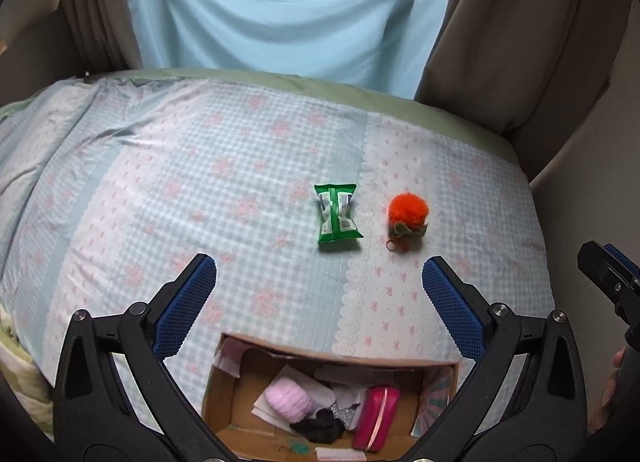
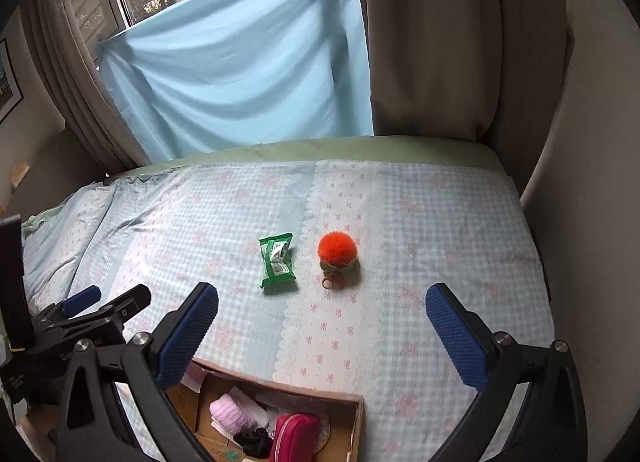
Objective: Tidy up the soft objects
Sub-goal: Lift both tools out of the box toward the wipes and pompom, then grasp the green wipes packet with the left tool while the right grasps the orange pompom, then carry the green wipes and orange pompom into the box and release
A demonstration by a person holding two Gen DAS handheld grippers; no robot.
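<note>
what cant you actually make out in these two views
- Cardboard box: near end cut off by the bottom edge in both wrist views.
- Black item in the box: too dark to identify.
- Print on the green packet: too small.
- Orange pompom: its ring part is tiny, unclear.

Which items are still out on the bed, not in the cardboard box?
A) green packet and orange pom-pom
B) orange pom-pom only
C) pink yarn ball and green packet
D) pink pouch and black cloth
A: the green packet and the orange pom-pom lie side by side on the bedspread, beyond the cardboard box.
</note>
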